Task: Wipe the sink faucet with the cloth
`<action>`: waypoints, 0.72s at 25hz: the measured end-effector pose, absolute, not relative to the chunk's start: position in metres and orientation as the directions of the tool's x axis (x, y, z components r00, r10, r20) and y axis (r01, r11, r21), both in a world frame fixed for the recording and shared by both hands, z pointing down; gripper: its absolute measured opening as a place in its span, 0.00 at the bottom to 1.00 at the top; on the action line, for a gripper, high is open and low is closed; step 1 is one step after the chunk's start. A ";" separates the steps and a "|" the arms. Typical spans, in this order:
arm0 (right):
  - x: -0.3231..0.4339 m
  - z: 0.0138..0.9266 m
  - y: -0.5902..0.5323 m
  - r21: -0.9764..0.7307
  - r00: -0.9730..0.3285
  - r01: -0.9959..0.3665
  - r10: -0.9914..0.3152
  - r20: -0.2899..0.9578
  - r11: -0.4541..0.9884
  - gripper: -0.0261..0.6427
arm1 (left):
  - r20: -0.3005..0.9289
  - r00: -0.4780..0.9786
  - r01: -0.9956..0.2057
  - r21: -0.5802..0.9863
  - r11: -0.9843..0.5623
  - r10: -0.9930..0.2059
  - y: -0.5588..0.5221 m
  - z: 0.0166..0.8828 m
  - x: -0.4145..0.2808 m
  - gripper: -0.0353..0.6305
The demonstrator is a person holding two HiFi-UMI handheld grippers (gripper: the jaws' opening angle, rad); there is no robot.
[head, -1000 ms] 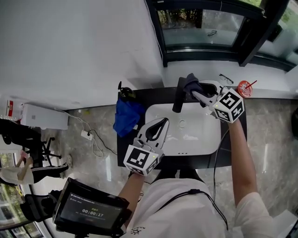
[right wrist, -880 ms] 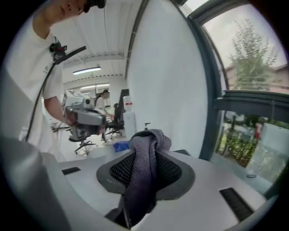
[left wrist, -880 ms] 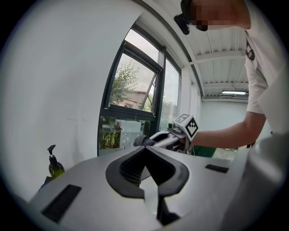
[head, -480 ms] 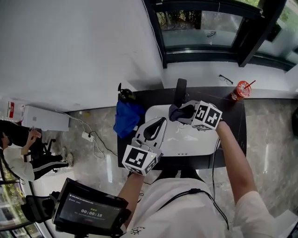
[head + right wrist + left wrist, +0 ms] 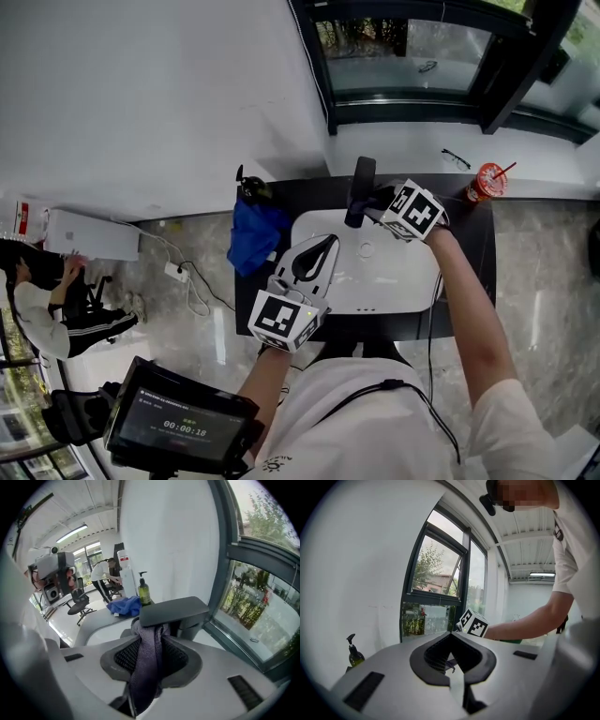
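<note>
Grey-purple cloth (image 5: 149, 663) pinched in right gripper (image 5: 151, 632) jaws, pressed up vs black faucet (image 5: 174, 610) spout. Left gripper (image 5: 451, 634) jaws pressed together, empty, over sink (image 5: 398, 277).

A dark counter (image 5: 305, 192) stands against the white wall below the window, with a white sink (image 5: 394, 277) set into its middle. A black faucet (image 5: 359, 187) rises at the sink's far edge. A soap bottle (image 5: 251, 187) stands in the far left corner, and beside it a blue cloth (image 5: 253, 234) hangs over the left edge.
</note>
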State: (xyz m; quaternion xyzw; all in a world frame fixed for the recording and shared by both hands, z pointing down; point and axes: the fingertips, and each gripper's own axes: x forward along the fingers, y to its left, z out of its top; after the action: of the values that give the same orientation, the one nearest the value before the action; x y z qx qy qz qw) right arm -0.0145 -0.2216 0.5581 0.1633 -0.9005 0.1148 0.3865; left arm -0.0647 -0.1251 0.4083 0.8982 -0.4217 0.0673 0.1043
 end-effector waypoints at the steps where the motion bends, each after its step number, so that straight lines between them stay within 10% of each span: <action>1: -0.011 0.558 -0.228 -0.076 -0.646 -0.412 -0.232 0.727 0.908 0.22 | 0.210 0.636 -0.771 0.129 -0.623 -0.743 -0.125 0.408 -0.064 0.04; 10: 0.032 0.552 -0.228 -0.042 -0.619 -0.523 -0.345 0.705 0.852 0.22 | 0.214 0.634 -0.772 0.130 -0.622 -0.743 -0.126 0.408 -0.064 0.04; 18: -0.012 0.526 -0.157 -0.213 -0.806 -0.206 -0.042 0.590 0.955 0.22 | 0.212 0.649 -0.760 0.141 -0.634 -0.731 -0.125 0.408 -0.054 0.04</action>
State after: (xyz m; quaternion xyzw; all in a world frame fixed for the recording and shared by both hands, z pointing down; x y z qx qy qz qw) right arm -0.0121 -0.1572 0.5260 0.0661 -0.9407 0.1348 0.3042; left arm -0.0543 -0.1250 0.4080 0.9014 -0.4135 0.0676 0.1092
